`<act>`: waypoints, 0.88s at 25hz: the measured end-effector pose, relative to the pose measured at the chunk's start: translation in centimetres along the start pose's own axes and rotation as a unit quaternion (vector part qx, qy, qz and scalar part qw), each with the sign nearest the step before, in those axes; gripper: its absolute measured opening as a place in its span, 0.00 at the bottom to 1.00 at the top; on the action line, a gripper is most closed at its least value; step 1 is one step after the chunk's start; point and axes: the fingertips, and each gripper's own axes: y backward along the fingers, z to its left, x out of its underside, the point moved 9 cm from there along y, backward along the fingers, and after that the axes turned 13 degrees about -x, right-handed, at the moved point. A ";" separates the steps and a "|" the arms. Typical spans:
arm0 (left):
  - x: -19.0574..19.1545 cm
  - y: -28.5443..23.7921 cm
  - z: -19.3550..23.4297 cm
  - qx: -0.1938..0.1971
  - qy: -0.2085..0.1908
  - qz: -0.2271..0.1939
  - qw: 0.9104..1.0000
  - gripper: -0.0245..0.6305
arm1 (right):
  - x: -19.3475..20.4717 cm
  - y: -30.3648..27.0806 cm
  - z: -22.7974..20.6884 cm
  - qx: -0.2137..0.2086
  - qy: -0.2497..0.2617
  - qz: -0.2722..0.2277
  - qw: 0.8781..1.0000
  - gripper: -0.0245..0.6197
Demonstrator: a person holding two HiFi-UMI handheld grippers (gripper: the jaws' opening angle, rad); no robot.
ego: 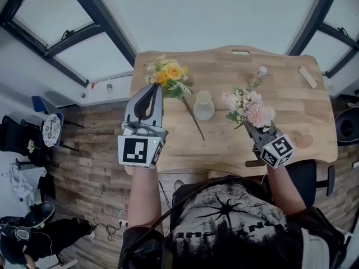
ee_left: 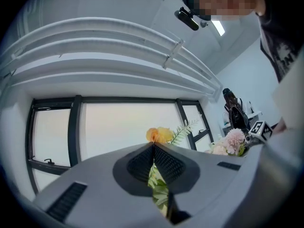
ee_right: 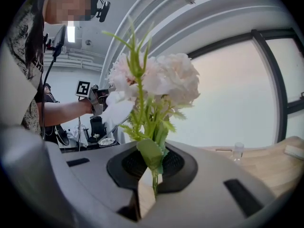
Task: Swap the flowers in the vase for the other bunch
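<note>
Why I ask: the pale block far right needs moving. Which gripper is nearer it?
Right. The right gripper is right of the vase, toward the pale block; the left gripper is left of the vase, over the table edge.

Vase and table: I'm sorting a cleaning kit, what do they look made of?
Vase: clear and glossy, the tabletop shows through, so probably glass, maybe plastic. Table: pale wood with visible grain and plank seams, matte; possibly veneer.
</note>
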 end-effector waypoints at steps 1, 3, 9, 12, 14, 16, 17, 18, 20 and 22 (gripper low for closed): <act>0.3 0.4 0.0 -0.003 0.002 0.005 1.000 0.06 | 0.0 0.0 -0.1 -0.002 0.000 0.000 1.000 0.09; 1.0 1.2 0.2 -0.011 0.006 0.013 1.000 0.06 | -0.1 0.0 0.0 -0.005 0.002 0.001 1.000 0.09; 3.5 4.0 2.6 -0.027 0.016 0.039 0.999 0.06 | -0.3 -2.0 0.9 -0.009 0.006 0.001 1.000 0.09; 5.2 5.5 3.0 -0.029 0.020 0.060 0.998 0.06 | -0.1 -2.4 1.2 -0.009 0.005 0.002 1.000 0.09; 6.3 6.7 3.2 -0.029 0.025 0.074 0.997 0.06 | -0.1 -2.6 1.5 -0.008 0.006 0.004 1.000 0.09; 7.5 7.7 3.2 -0.030 0.033 0.088 0.995 0.06 | -0.7 -2.9 1.8 -0.007 0.010 0.005 1.000 0.09; 8.0 8.1 3.2 -0.031 0.037 0.094 0.994 0.06 | -1.1 -3.1 1.9 -0.006 0.013 0.004 1.000 0.09; 8.5 8.5 3.2 -0.031 0.041 0.100 0.994 0.06 | -1.5 -3.4 2.0 -0.006 0.016 0.002 1.000 0.09; 9.3 9.1 3.2 -0.032 0.047 0.110 0.992 0.06 | -2.6 -4.0 2.0 -0.007 0.021 -0.005 1.000 0.09; 10.0 9.4 3.2 -0.032 0.053 0.118 0.991 0.06 | -3.6 -4.7 1.9 -0.010 0.030 -0.011 0.999 0.09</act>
